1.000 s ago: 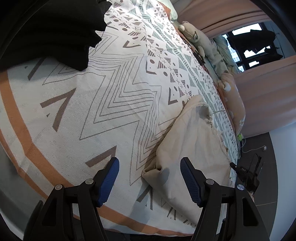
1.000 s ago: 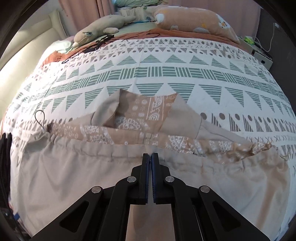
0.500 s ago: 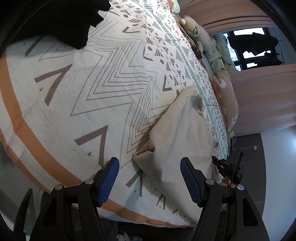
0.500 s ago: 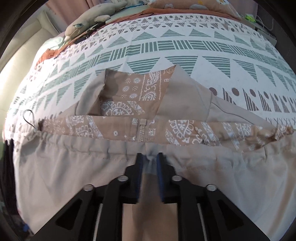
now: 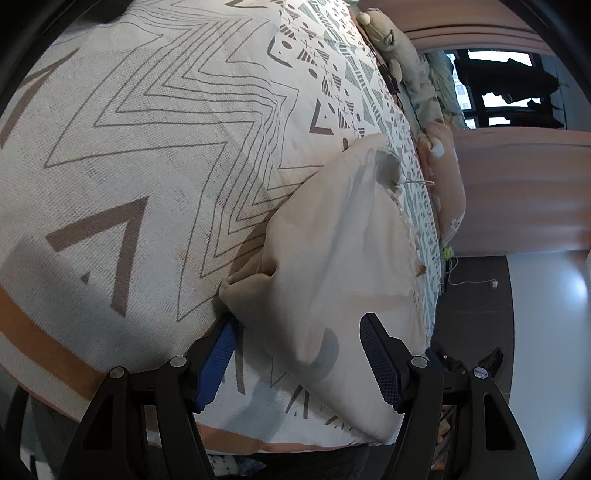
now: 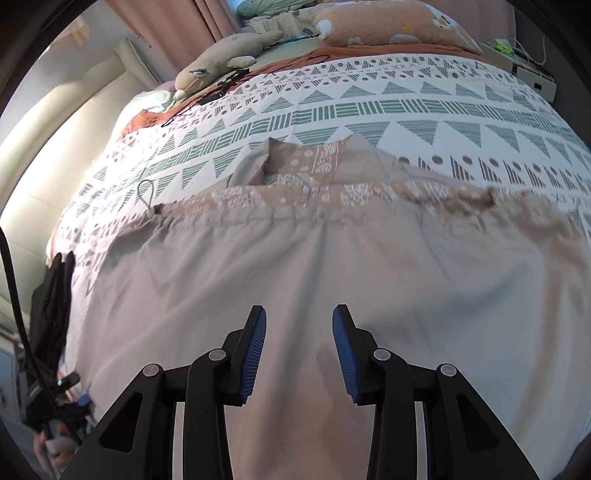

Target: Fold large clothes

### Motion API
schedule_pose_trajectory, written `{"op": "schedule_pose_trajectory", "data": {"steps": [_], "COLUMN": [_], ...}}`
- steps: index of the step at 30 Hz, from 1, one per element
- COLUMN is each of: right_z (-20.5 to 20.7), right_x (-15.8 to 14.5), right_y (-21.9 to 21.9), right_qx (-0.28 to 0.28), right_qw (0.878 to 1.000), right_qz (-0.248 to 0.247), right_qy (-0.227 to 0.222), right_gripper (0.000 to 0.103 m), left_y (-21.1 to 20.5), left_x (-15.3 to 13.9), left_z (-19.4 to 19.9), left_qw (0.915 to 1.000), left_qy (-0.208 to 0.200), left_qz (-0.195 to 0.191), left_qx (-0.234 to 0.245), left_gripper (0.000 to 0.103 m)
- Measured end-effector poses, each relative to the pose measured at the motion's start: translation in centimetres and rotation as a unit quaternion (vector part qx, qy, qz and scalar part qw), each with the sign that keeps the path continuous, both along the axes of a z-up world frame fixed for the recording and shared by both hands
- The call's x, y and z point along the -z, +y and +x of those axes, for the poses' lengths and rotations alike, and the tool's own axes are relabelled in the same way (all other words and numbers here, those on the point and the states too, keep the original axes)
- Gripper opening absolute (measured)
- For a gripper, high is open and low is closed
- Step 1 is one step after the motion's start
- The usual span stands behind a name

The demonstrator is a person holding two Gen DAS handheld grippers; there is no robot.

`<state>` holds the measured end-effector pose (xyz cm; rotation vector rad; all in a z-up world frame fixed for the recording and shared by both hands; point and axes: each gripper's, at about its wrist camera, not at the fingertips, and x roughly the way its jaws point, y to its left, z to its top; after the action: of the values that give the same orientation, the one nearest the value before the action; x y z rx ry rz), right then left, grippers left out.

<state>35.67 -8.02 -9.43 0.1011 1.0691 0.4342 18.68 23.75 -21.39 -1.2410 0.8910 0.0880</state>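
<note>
A large beige garment (image 6: 332,280) with a paisley-lined waistband lies spread on the patterned bedspread (image 6: 388,110). My right gripper (image 6: 298,317) hovers over its plain middle, jaws opening, nothing between the blue pads. In the left wrist view the same garment (image 5: 343,266) is seen edge-on, with a folded corner near the bed's front edge. My left gripper (image 5: 297,325) is open and straddles that corner; its left pad (image 5: 216,354) sits beside the cloth without pressing it.
A grey plush toy (image 6: 225,59) and an orange pillow (image 6: 391,22) lie at the head of the bed. A dark garment (image 6: 50,291) hangs at the bed's left side. Floor and cables (image 5: 476,284) lie beyond the bed's edge.
My right gripper let go of the waistband, opened and drew back over the garment's middle. My left gripper moved down and in, so its jaws now flank the folded corner.
</note>
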Motion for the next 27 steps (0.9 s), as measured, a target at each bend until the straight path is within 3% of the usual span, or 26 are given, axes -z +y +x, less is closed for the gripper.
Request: {"op": "schedule_pose_trajectory", "data": {"steps": [6,10,12,14,21,27], "right_z": [-4.1,-6.0,-6.6,-7.2,-9.2,-11.1], "right_x": [0.5,0.8,1.2,1.7,2.7,2.0], "right_y": [-2.0,-3.3,-3.8,-4.2,-4.3,-2.5], "right_qx": [-0.006,-0.004,0.001,0.006,0.003,-0.029], "right_qw": [1.000,1.000,0.999,0.999,0.998,0.998], "right_qz": [0.018,0.026,0.030,0.035,0.050,0.051], "right_qy": [0.009,0.010,0.015,0.020,0.037,0.039], "right_gripper": [0.037,0.037,0.037,0.037,0.037,0.037], "left_y": [-0.2,-1.0,-1.2,-1.1,-1.0,-0.8], "left_x": [-1.1,-3.8,-4.4,-4.2,-1.6,-1.5], "left_z": [1.1,0.6,0.8,1.3,3.8,4.0], "left_qw": [0.9993,0.9929,0.9909,0.9910,0.9960,0.9949], "left_qy": [-0.023,-0.105,-0.120,-0.116,-0.028,-0.031], "left_qz": [0.030,0.052,0.055,0.059,0.081,0.093], "left_qx": [0.005,0.019,0.027,0.031,0.025,0.022], "left_gripper": [0.070,0.070,0.071,0.071,0.071,0.071]}}
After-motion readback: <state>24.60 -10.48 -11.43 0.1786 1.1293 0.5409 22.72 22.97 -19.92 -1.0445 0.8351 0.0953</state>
